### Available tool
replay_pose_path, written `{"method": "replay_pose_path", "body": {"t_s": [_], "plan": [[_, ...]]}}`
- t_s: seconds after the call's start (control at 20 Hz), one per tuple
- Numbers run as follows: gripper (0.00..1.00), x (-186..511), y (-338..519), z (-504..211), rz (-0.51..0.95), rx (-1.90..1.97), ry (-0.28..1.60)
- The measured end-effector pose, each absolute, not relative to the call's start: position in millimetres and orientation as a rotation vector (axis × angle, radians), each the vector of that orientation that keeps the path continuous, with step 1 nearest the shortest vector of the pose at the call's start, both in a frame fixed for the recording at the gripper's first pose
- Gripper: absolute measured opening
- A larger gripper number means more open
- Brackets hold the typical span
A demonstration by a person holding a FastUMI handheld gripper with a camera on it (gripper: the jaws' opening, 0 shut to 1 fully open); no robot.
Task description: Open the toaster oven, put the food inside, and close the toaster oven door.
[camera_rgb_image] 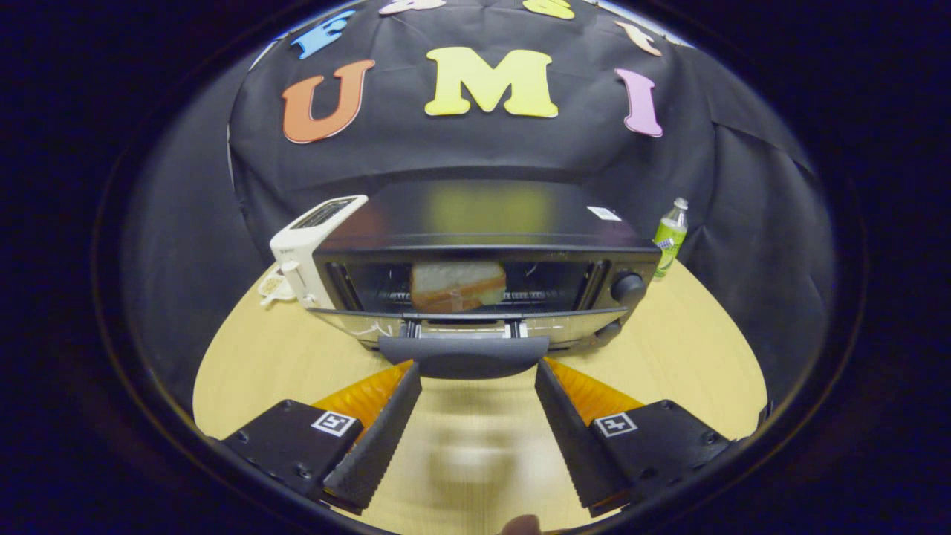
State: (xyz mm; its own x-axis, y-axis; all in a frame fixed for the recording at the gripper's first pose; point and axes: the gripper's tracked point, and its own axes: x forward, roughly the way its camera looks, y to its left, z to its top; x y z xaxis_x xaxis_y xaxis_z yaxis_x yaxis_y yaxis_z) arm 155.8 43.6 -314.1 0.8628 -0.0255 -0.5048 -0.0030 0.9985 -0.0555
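Note:
A black toaster oven (pixel 483 223) stands on the wooden table just ahead of my fingers. Its glass door (pixel 446 327) hangs open, folded down toward me, with the dark handle (pixel 464 358) at its front edge. A sandwich of white bread (pixel 457 286) rests on the rack inside the oven. My gripper (pixel 475 371) is open, its fingertips spread to either side of the door handle and just under it. Nothing is pressed between the fingers.
A white pop-up toaster (pixel 308 249) stands against the oven's left side. A small green-labelled bottle (pixel 670 236) stands to the oven's right. Two black knobs (pixel 628 286) sit on the oven's right front. The wooden table (pixel 691 349) extends on both sides.

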Motion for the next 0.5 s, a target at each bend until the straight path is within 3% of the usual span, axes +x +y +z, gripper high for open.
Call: {"method": "replay_pose_path", "body": {"t_s": [0.5], "plan": [[1.00, 131, 59, -184, 0.030, -0.024, 0.337]]}}
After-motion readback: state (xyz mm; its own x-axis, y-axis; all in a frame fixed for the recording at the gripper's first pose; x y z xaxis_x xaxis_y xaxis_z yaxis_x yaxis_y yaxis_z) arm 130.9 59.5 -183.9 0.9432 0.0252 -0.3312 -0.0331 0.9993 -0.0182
